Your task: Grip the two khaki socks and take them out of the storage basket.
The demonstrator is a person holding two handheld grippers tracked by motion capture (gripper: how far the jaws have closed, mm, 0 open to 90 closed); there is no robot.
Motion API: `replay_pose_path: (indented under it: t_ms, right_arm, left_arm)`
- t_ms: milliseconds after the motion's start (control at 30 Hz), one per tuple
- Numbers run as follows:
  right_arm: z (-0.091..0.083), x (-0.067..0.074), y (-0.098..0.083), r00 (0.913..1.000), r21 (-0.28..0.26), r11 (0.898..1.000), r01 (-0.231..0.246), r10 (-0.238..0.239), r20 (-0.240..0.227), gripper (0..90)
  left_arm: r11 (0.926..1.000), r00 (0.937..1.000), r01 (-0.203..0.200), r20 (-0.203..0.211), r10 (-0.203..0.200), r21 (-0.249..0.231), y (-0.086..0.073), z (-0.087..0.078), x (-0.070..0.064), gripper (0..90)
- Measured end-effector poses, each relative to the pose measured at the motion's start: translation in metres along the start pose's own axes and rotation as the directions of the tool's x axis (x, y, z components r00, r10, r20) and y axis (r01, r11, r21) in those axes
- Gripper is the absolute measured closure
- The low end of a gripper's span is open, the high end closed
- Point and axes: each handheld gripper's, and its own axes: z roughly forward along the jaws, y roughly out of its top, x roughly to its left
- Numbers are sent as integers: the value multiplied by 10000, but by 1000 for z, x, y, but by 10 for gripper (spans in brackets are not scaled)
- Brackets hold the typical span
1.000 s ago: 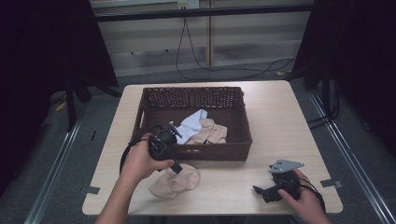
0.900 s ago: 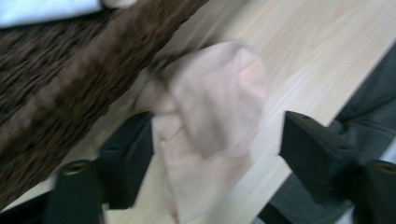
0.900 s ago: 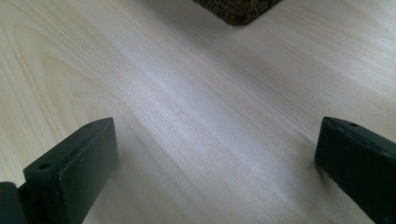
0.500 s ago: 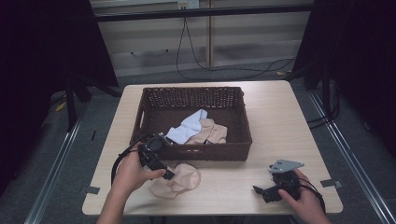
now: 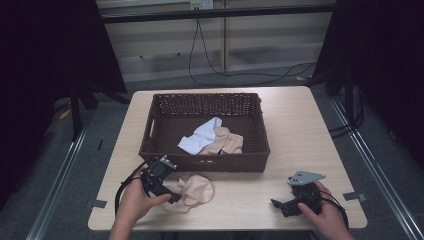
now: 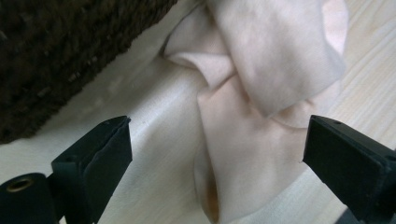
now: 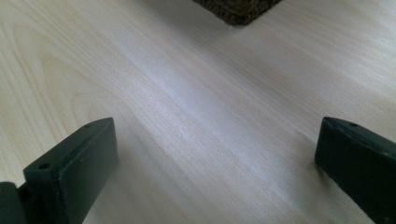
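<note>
A crumpled beige cloth [image 5: 196, 190] lies on the table just in front of the brown wicker basket [image 5: 150, 135]. My left gripper [image 5: 173, 198] is low at the cloth's left side. In the left gripper view, the left gripper [image 6: 217, 140] has its jaws wide apart; they have just been opening. The beige cloth [image 6: 261, 93] lies between them and the pads do not press on it. My right gripper [image 5: 278, 205] rests at the near right of the table. In its own view the right gripper [image 7: 215, 149] is open over bare wood.
Inside the basket lie a pale blue cloth [image 5: 202, 136] and another beige cloth [image 5: 229, 143]. The basket's dark wall [image 6: 56, 60] rises close on the left of the left gripper view. The light wooden table [image 5: 300, 130] has bare room to the basket's right.
My left hand has come down from the basket's front wall toward the near left, to the table beside the beige cloth. The right hand has stayed put.
</note>
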Motion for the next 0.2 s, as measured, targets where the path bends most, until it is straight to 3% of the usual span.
replay_pose_path:
  t_ms: [67,200]
  right_arm:
    - [0,0,0,10000,-1,10000,-3,3,-2,0]
    - [0,0,0,10000,-2,10000,-2,2,0,0]
  left_arm:
    - [9996,9997,207,90,-205,-197,-4,5,0,74]
    - [9983,9998,180,115,-174,-557,-5,11,-3,99]
